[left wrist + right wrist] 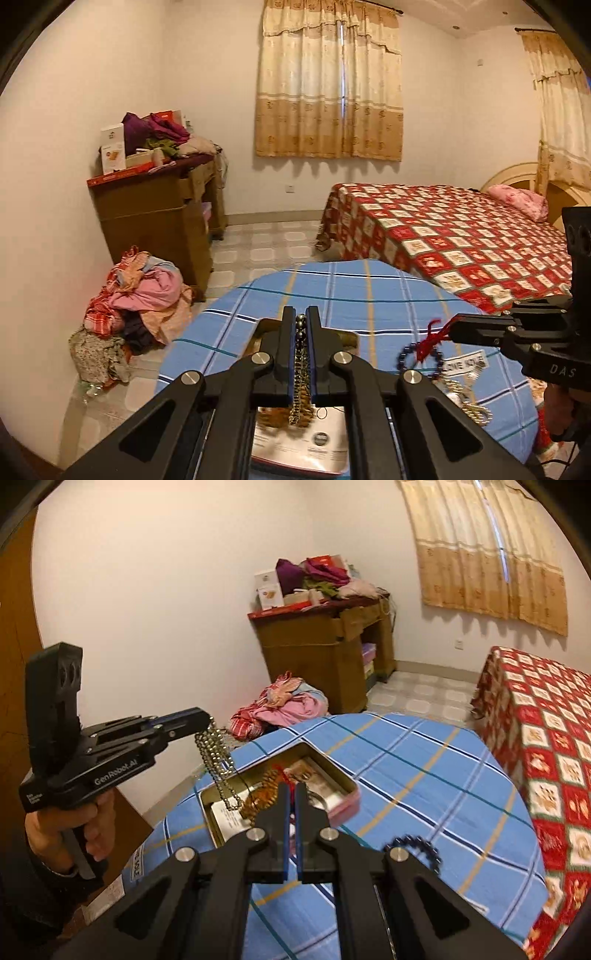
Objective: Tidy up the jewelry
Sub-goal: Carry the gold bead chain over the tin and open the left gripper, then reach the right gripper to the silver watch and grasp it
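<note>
Both grippers loaded over the tin, ready to drop jewelry in.

My left gripper (207,720) is pinched tight on a bead chain necklace (218,764); it hangs straight down from my fingertips, its lowest loops dangling into the open tin (347,797) just below. To the right, my right gripper (456,328) is closed on the red cord (432,338) of a dark bead bracelet (419,360), which swings beneath my tips above the blue plaid cloth (369,295), near a gold chain (469,400) lying there. I judge this the placing step: next I should lower the necklace further into the tin and release, then bring the bracelet over the tin's rim without snagging the cord.
</note>
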A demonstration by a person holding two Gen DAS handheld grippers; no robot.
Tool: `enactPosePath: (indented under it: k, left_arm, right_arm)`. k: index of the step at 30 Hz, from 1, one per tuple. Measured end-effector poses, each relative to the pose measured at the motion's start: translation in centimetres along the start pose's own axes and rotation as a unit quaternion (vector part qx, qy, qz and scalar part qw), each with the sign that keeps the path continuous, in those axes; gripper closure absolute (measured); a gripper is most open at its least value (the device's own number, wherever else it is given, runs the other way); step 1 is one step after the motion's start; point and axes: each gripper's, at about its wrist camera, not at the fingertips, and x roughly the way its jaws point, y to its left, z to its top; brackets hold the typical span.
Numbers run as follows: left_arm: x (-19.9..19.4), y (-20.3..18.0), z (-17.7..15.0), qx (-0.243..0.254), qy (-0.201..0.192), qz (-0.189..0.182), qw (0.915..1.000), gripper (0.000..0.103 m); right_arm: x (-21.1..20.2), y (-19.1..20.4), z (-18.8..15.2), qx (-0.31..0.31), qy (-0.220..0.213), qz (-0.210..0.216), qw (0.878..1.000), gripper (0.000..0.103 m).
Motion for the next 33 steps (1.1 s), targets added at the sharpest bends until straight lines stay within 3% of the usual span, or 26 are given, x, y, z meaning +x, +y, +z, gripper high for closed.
enactPosePath:
  k: [7, 20, 21, 23, 24, 25, 26, 28, 33]
  left_arm:
    - [1.6, 2.4, -1.4, -0.020, 0.019, 0.018, 0.9995, 0.099]
    - [5.1, 3.8, -4.4, -0.032, 0.073, 0.024, 0.9965, 0.098]
    - [5.3, 3.7, -4.7, -0.029, 0.079, 0.028, 0.9961, 0.094]
    - [5.4, 3.7, -5.0, -0.025, 0.085, 0.039, 0.9953, 0.064]
    - [5.2, 3.7, -5.2, -0.027, 0.079, 0.047, 0.9954, 0.038]
    - [4.8, 3.7, -5.3, -0.029, 0.069, 0.054, 0.9958, 0.026]
    - [4.5, 3.7, -5.3, -0.031, 0.058, 0.056, 0.9962, 0.025]
    - [4.0, 3.6, -5.5, -0.037, 0.057, 0.043, 0.9968, 0.025]
    - [3.7, 3.0, -6.0, -0.047, 0.060, 0.036, 0.9965, 0.025]
  right_arm:
    - [3.7, 0.9, 0.5, -0.012, 0.024, 0.011, 1.000, 0.099]
    - [9.6, 0.4, -1.8, 0.004, 0.098, 0.013, 0.995, 0.097]
    - [9.7, 0.4, -2.0, 0.003, 0.101, 0.013, 0.995, 0.096]
    - [9.6, 0.4, -2.5, -0.002, 0.106, 0.002, 0.994, 0.085]
    - [9.3, 0.4, -2.7, -0.004, 0.105, -0.002, 0.994, 0.079]
    - [8.7, 0.4, -3.0, -0.008, 0.100, -0.008, 0.995, 0.063]
    - [8.3, 0.4, -3.1, -0.010, 0.095, -0.014, 0.995, 0.043]
    - [6.7, 0.2, -3.5, -0.016, 0.074, -0.032, 0.997, 0.032]
    - [2.8, -1.6, -4.9, 0.007, 0.059, -0.045, 0.997, 0.032]
